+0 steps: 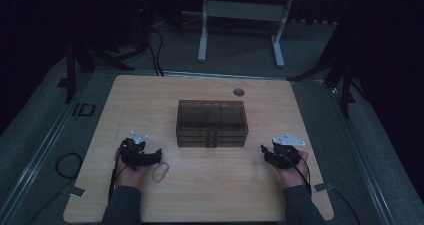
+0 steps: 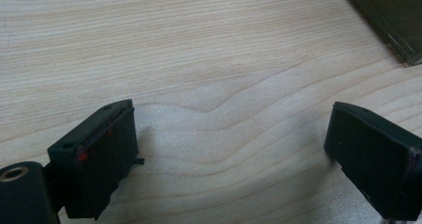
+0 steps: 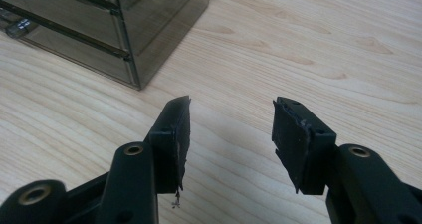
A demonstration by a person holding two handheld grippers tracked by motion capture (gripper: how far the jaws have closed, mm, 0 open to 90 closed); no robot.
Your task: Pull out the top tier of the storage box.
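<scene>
A dark see-through drawer box (image 1: pixel 212 123) stands in the middle of the wooden table (image 1: pixel 210 195). My left gripper (image 1: pixel 156 156) rests on the table to the box's front left. Its jaws stand wide apart in the left gripper view (image 2: pixel 234 144), with only bare wood between them and a corner of the box (image 2: pixel 393 20) at the top right. My right gripper (image 1: pixel 264 151) is held at the box's front right. It is open (image 3: pixel 231 129) with nothing between its pads, and the box's stacked drawer fronts (image 3: pixel 74 30) lie ahead to the left.
A small pale looped object (image 1: pixel 161 172) lies on the table beside the left hand. A round grommet (image 1: pixel 238 91) sits near the far edge. Behind the table stand white desk legs (image 1: pixel 202 35); a cable (image 1: pixel 67 165) coils on the floor at left.
</scene>
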